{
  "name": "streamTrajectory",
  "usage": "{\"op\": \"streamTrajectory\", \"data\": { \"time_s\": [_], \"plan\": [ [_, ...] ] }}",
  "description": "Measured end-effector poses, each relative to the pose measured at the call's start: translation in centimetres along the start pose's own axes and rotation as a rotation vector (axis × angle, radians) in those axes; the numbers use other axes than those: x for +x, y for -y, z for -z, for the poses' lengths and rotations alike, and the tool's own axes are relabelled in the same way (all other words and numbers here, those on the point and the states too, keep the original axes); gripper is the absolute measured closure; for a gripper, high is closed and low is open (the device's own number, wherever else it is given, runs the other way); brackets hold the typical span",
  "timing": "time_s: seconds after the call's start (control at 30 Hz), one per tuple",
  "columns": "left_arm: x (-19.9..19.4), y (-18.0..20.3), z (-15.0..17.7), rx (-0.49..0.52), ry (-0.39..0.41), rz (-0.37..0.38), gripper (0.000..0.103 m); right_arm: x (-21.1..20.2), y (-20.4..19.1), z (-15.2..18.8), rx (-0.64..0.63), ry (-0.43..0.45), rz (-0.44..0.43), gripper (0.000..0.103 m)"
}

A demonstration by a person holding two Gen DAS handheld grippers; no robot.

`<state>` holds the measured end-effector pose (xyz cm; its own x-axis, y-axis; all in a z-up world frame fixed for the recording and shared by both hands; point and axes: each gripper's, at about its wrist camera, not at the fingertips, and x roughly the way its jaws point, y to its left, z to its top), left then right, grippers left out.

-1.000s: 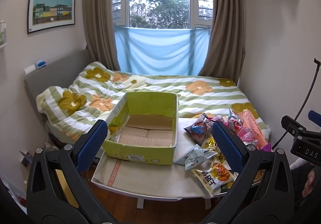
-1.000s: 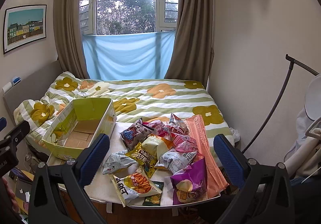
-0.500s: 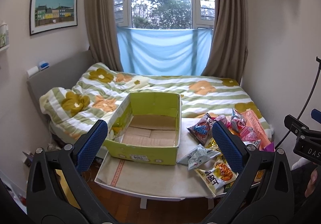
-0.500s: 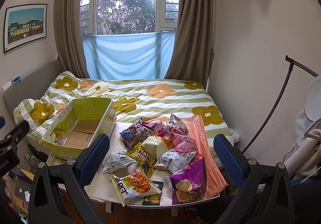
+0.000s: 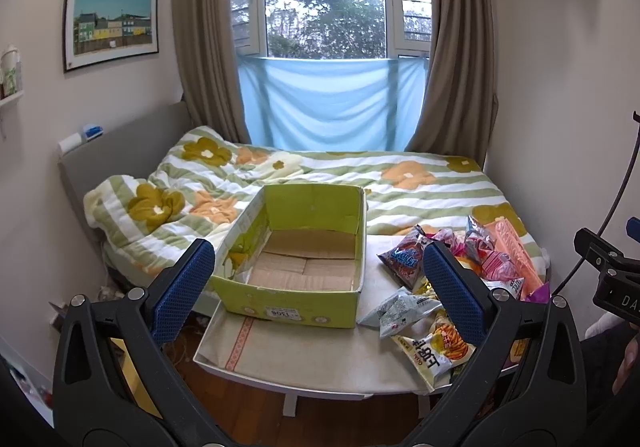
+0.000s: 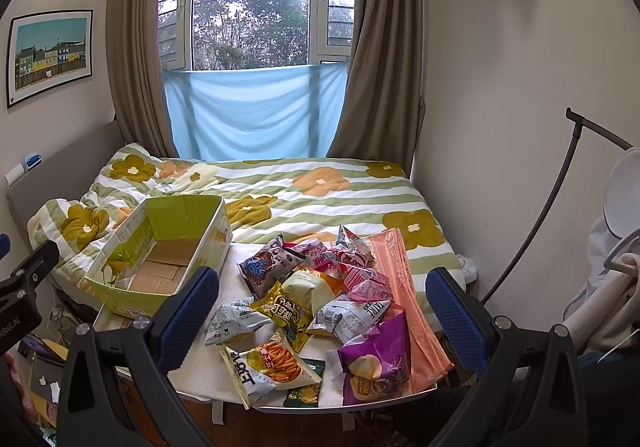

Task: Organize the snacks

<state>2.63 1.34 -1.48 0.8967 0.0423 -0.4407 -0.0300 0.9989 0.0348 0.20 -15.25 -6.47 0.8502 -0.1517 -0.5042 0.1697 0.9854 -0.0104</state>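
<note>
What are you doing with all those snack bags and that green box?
Someone holds a gripper in each hand, and both the left gripper and the right gripper are open and holding nothing. They hover above a small table at the foot of the bed. The green cardboard box sits empty on the table, and the snack bags lie piled beside it. No bag has been packed yet.

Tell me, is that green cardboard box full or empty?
Empty. The green cardboard box shows only its bare brown bottom flaps, and the snack bags all lie beside it on the table.
</note>
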Motion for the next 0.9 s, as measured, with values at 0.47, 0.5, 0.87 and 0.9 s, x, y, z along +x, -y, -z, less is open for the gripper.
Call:
{"op": "streamTrajectory", "data": {
  "time_s": [0.47, 0.5, 0.87, 0.9],
  "plan": [
    [2.2, 1.0, -0.2, 0.046, -0.099, 0.073, 0.0, -0.2, 1.2, 0.4, 0.018, -0.028, 0.005, 0.0],
    [2.9, 1.4, 0.0, 0.066, -0.132, 0.103, 0.0, 0.0, 1.7, 0.5, 0.022, -0.04, 0.008, 0.0],
    [10.4, 8.1, 7.2, 0.195, -0.402, 0.379, 0.0, 5.8, 7.3, 6.8, 0.042, -0.256, 0.031, 0.0],
    [11.0, 8.9, 8.0, 0.216, -0.413, 0.392, 0.0, 6.6, 7.8, 7.4, 0.041, -0.274, 0.021, 0.0]
  ]
}}
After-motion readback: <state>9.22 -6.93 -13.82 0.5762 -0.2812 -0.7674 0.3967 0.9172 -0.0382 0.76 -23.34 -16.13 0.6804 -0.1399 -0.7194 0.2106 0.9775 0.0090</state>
